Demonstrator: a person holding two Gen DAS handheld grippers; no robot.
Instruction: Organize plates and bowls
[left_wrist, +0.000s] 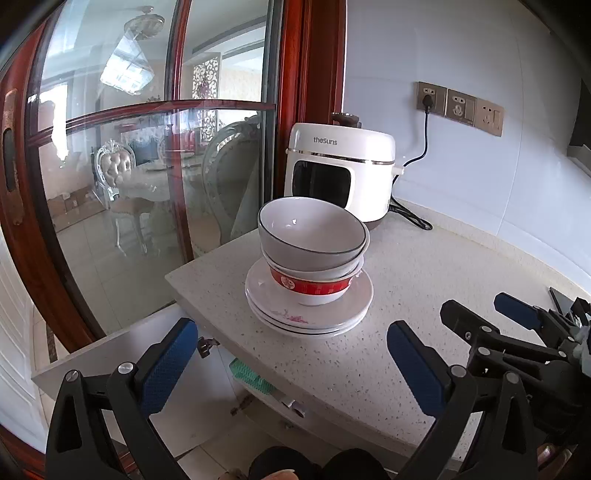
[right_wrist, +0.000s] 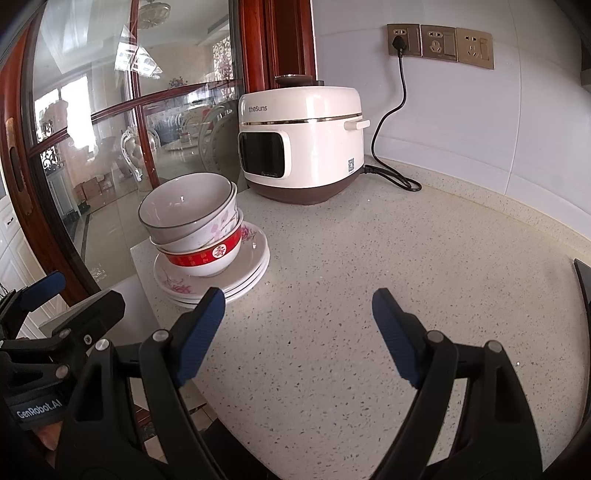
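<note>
Glossy glazed ceramic bowls (right_wrist: 192, 221) and plates (right_wrist: 236, 273) ahead of the claw, speckled matte stone bench (right_wrist: 351, 277), shiny white plastic cooker (right_wrist: 303, 140) beyond.

Speckled stone countertop (right_wrist: 369, 258), white wall (right_wrist: 480, 110) with three sockets (right_wrist: 439, 40), red-framed glass door (left_wrist: 147, 166), daylit dining room beyond

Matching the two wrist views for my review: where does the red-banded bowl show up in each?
Left wrist: red-banded bowl just above centre, bottom of the bowl stack, on the plates.
Right wrist: red-banded bowl left of centre, same stack.
Shared landmark: the white rice cooker behind it.
</note>
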